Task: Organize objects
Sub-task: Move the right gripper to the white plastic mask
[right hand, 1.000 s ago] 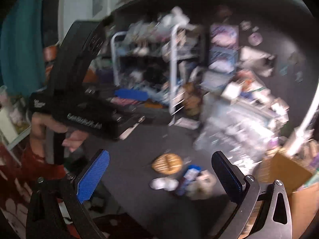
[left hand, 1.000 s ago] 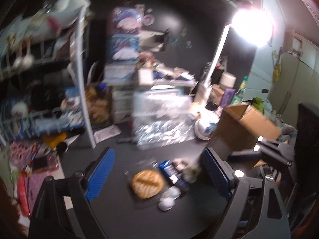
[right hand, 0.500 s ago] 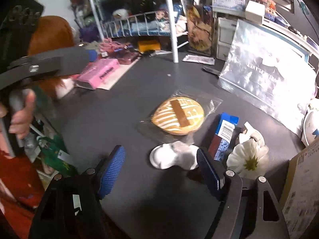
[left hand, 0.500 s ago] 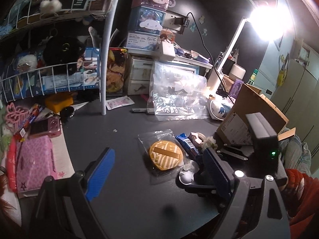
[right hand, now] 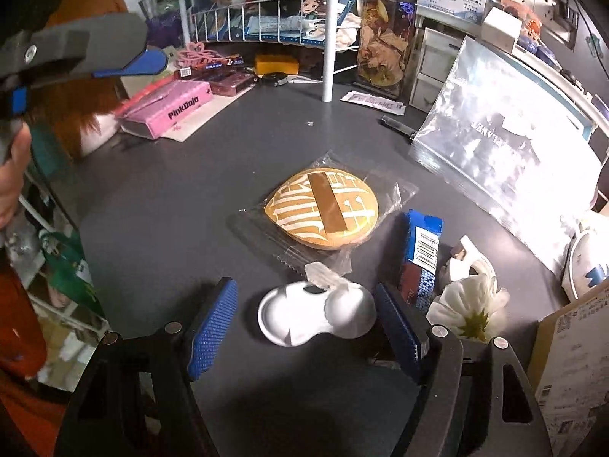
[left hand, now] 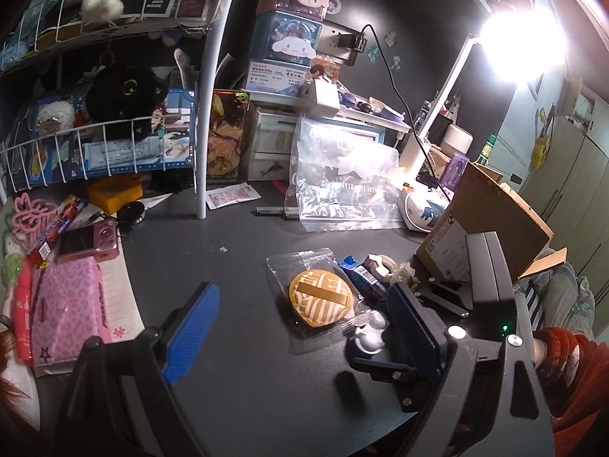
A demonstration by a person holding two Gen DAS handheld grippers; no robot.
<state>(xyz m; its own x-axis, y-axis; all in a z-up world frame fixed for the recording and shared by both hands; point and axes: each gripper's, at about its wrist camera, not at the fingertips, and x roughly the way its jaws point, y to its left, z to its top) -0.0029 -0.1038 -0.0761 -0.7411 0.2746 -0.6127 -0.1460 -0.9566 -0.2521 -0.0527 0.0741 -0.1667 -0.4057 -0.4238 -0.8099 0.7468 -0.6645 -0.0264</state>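
Clutter stands all around the dark desk (right hand: 160, 205) that I work over: a white wire rack (left hand: 114, 141) with a black plush toy (left hand: 125, 95) at the back, a pink box (right hand: 167, 108) on the left, a large clear bag (right hand: 506, 160) leaning on the right, and a cardboard box (left hand: 491, 224) near it. Close to my target lie a round gold-patterned item in clear wrap (right hand: 323, 209), a blue snack bar (right hand: 420, 255) and a white flower (right hand: 474, 312), so the space is tight. The target, a small white glossy case (right hand: 316, 316) with two rounded lobes, lies flat on the desk. My right gripper (right hand: 304, 327) is low, its jaws open, one on each side of the case; whether they touch it I cannot tell. My left gripper (left hand: 300, 327) hovers higher over the desk, jaws wide apart and holding nothing.
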